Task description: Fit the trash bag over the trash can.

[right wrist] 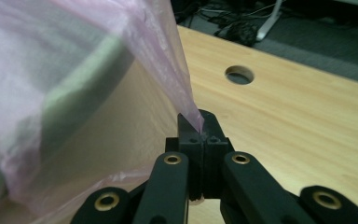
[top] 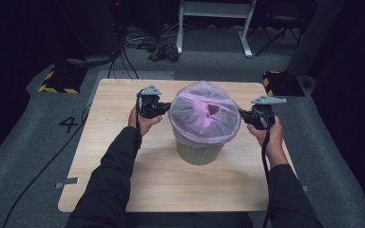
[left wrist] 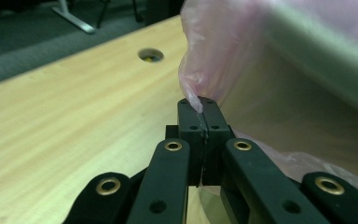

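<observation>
Left to right from the high view: my left gripper sits at the left side of the bin, hand under it, sleeve coming in from the bottom edge. In the left gripper view the jaws are pressed together on a thin fold of the pink bag; a sliver of film sticks out past the tips, so I've got the bag pinched, not the bin wall. Bag skirt hangs down over the bin's side just beyond the tips.

Bin stands upright about mid-desk, slightly toward the far edge. Bag is stretched over its mouth and rim like a dome, with a dark dip right of centre; edge of the film drapes down past the rim, pale green wall bare below it.

My right gripper is at the bin's right side, level with the rim, cable trailing down along the forearm. Right gripper view: jaws closed on a pulled-out point of the bag, film drawn taut from the bin to the tips. No gap between the pads.

Both views show a round hole in the desk beyond the tips. Floor past the desk: cables, a white frame's legs, yellow-black striped blocks
</observation>
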Action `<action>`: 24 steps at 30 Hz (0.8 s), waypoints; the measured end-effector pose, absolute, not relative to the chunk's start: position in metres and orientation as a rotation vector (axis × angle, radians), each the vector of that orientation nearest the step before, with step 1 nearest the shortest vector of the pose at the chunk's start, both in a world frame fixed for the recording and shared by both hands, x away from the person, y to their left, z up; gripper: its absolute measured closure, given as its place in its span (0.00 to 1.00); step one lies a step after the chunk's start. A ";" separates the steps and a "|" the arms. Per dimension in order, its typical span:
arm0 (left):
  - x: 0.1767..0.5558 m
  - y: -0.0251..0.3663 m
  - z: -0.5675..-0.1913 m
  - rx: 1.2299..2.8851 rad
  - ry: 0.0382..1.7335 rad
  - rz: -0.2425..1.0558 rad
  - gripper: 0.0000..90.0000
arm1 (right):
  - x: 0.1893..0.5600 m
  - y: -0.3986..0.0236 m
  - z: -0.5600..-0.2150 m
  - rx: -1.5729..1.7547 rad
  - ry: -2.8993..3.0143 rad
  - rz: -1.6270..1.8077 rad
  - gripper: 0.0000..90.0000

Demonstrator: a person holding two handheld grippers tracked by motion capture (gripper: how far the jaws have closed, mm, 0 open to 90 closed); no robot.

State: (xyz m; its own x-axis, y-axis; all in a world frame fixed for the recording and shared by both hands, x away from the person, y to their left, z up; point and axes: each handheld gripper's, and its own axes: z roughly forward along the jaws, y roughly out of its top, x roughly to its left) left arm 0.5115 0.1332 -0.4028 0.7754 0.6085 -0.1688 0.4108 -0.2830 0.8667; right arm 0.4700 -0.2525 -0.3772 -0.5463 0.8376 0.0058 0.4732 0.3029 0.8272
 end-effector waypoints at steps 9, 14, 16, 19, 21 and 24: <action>0.494 0.136 -0.410 1.929 0.711 0.175 1.00 | 0.462 -0.246 -0.382 1.113 2.219 1.219 1.00; 0.473 0.145 -0.409 1.950 0.658 0.175 1.00 | 0.450 -0.245 -0.383 1.078 2.246 1.246 1.00; 0.462 0.149 -0.409 1.968 0.635 0.189 1.00 | 0.443 -0.246 -0.384 1.065 2.256 1.266 1.00; 0.449 0.155 -0.409 1.969 0.613 0.198 1.00 | 0.433 -0.249 -0.385 1.042 2.263 1.277 1.00; 0.441 0.160 -0.407 1.961 0.612 0.215 1.00 | 0.428 -0.251 -0.384 1.027 2.261 1.269 1.00; 0.436 0.172 -0.401 1.919 0.659 0.285 0.92 | 0.421 -0.257 -0.380 1.018 2.225 1.264 1.00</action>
